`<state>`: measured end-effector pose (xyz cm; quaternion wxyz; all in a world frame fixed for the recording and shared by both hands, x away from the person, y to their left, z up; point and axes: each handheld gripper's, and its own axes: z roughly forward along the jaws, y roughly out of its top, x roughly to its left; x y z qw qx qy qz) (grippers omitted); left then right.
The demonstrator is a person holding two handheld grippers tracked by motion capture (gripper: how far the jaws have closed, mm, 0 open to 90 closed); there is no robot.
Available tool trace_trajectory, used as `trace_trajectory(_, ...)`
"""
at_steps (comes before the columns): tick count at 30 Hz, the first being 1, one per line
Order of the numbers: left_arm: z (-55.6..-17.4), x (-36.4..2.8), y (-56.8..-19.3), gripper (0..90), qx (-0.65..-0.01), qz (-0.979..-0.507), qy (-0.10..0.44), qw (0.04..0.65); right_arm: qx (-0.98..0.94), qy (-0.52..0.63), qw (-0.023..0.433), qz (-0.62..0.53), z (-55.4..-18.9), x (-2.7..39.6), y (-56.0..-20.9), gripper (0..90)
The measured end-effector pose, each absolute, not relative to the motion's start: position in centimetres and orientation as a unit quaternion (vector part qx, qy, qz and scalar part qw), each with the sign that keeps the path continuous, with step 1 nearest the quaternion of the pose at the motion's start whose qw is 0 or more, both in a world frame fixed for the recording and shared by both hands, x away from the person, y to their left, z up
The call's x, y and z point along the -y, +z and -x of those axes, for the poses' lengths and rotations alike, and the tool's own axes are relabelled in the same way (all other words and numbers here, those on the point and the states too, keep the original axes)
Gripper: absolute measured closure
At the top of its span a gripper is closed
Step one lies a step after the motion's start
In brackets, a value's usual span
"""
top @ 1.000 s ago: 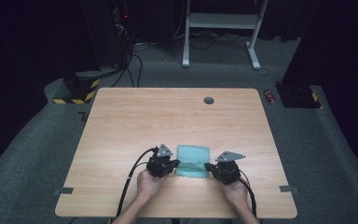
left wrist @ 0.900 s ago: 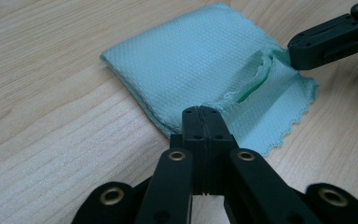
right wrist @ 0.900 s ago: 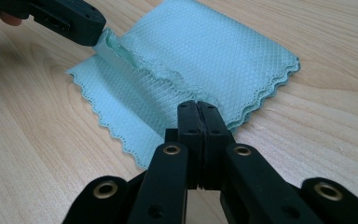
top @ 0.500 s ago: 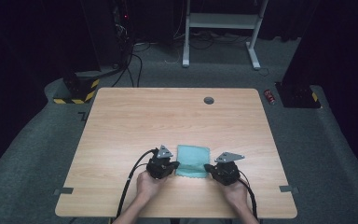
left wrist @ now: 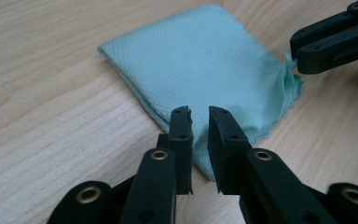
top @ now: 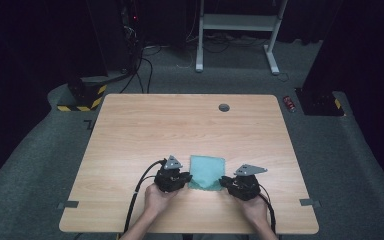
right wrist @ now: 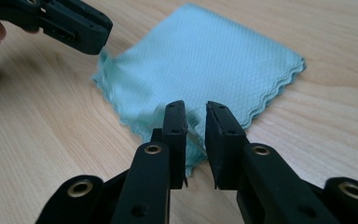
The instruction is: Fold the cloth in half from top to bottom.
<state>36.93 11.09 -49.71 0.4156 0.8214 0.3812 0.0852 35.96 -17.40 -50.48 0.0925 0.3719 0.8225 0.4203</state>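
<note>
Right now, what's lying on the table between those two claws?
A folded teal cloth lies flat between the left claw and the right claw, as the high view shows. Each claw sits at a near corner of it.

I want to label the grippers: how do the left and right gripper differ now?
The left gripper sits at the cloth's left near corner, the right gripper at its right near corner. The left's grey plate is small, the right's wider. Both have jaws slightly apart, just opened, cloth corner between.

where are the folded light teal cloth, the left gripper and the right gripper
folded light teal cloth (top: 206,170), high view, middle of its top face
left gripper (left wrist: 199,122), left gripper view, gap between its black jaw tips
right gripper (right wrist: 196,116), right gripper view, gap between its black jaw tips
</note>
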Motion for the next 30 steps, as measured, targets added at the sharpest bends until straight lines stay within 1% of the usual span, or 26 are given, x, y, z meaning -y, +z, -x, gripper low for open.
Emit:
trace_trajectory(3,-37.0,-11.2,-49.1,75.8,-0.379,-0.818,0.087,0.425,-0.817,0.43,0.094,-0.372,-36.0,17.5,-49.8,78.7)
trace_trajectory(7,-37.3,-10.7,-48.7,73.2,-0.378,-0.819,0.09,0.422,-0.821,0.423,0.1,-0.371,-36.3,16.7,-49.2,82.9)
trace_trajectory(10,-37.7,-10.0,-48.7,71.7,-0.377,-0.821,0.089,0.419,-0.826,0.415,0.108,-0.365,-36.6,15.8,-49.1,84.1)
trace_trajectory(13,-38.0,-9.5,-49.1,70.1,-0.375,-0.825,0.085,0.413,-0.828,0.41,0.107,-0.367,-36.9,14.8,-49.4,84.7)
trace_trajectory(19,-37.9,-8.9,-50.1,68.5,-0.374,-0.836,0.08,0.392,-0.838,0.39,0.107,-0.367,-36.8,14.2,-50.1,84.5)
trace_trajectory(27,-37.0,-9.6,-51.2,67.1,-0.368,-0.848,0.089,0.372,-0.85,0.367,0.112,-0.361,-35.7,15.3,-51.1,80.0)
trace_trajectory(30,-36.6,-10.2,-51.5,66.3,-0.362,-0.85,0.093,0.371,-0.854,0.357,0.116,-0.361,-35.3,15.7,-51.5,80.4)
